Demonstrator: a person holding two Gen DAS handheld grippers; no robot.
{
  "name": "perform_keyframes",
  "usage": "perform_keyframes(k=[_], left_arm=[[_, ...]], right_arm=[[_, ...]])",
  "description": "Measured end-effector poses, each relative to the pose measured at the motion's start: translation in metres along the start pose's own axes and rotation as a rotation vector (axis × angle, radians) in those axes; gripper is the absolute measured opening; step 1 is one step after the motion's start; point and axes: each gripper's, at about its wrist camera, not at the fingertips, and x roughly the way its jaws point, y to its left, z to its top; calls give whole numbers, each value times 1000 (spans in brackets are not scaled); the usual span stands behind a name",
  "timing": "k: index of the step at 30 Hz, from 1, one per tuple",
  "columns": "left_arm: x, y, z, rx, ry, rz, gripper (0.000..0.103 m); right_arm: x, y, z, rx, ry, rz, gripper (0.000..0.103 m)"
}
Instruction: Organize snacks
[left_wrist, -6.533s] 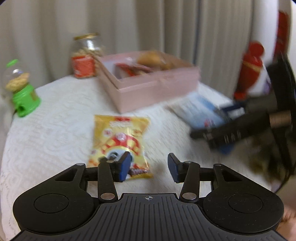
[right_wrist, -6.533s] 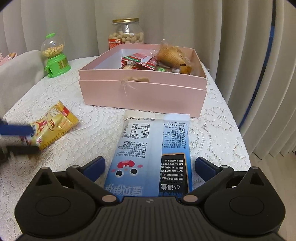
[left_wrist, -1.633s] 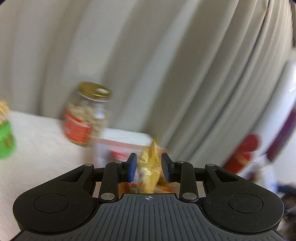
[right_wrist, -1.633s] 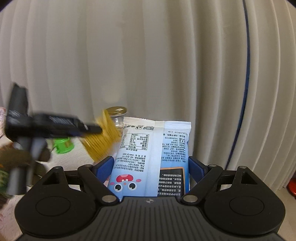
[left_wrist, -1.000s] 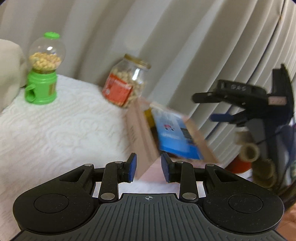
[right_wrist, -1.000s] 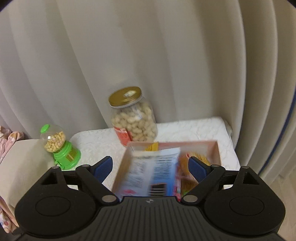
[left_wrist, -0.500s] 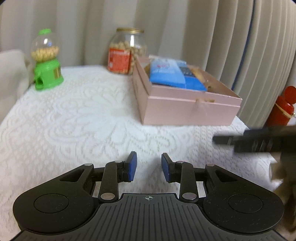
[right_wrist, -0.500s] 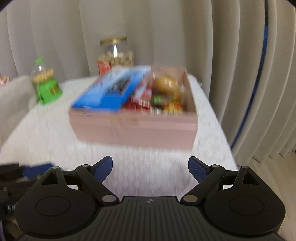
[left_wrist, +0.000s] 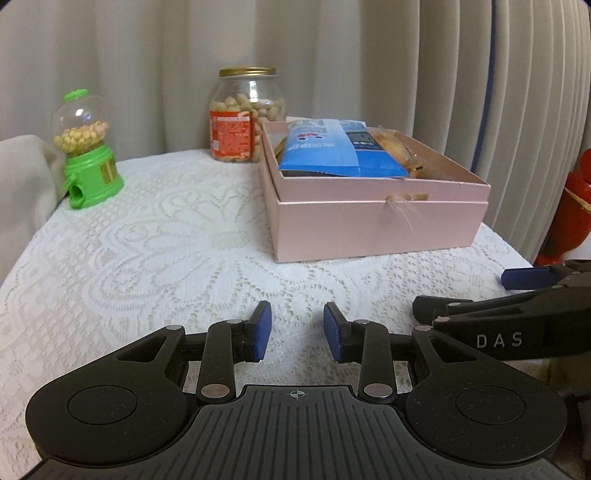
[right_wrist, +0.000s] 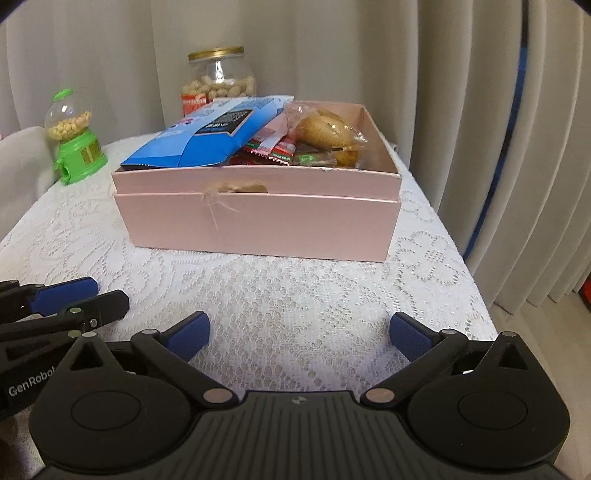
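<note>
Both grippers, left gripper (left_wrist: 297, 330) and right gripper (right_wrist: 298, 335), hang empty with jaws just parting; blue snack bag (right_wrist: 208, 133) lies in pink box (right_wrist: 258, 221) at twelve o'clock, stowing seemingly finished, next withdraw

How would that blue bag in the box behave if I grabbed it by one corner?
The blue bag would probably flop and sag: it looks like thin, flexible film. It seems light for its size, since it rests propped over the other snacks and overhangs the pink box rim. The glossy surface may slip in a light grip.
</note>
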Motion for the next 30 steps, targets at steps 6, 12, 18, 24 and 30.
perform_keyframes(k=[6,12,18,24,30], left_arm=[[0,0,0,0,-1,2,36],[-1,2,-1,0,-1,2,36],[-1,2,-1,-8,-1,-2,36],[-2,2,-1,-17,-2,-7,36],[-1,1,-1,-12,-2,-2,36]], right_arm=[[-4,1,-7,17,-43,-20,103],[-3,0,-6,19,-43,-18,103],[-3,0,-7,19,-44,-18,103],[-3,0,-7,19,-44,-18,103],[-3,0,-7,19,-44,-18,103]])
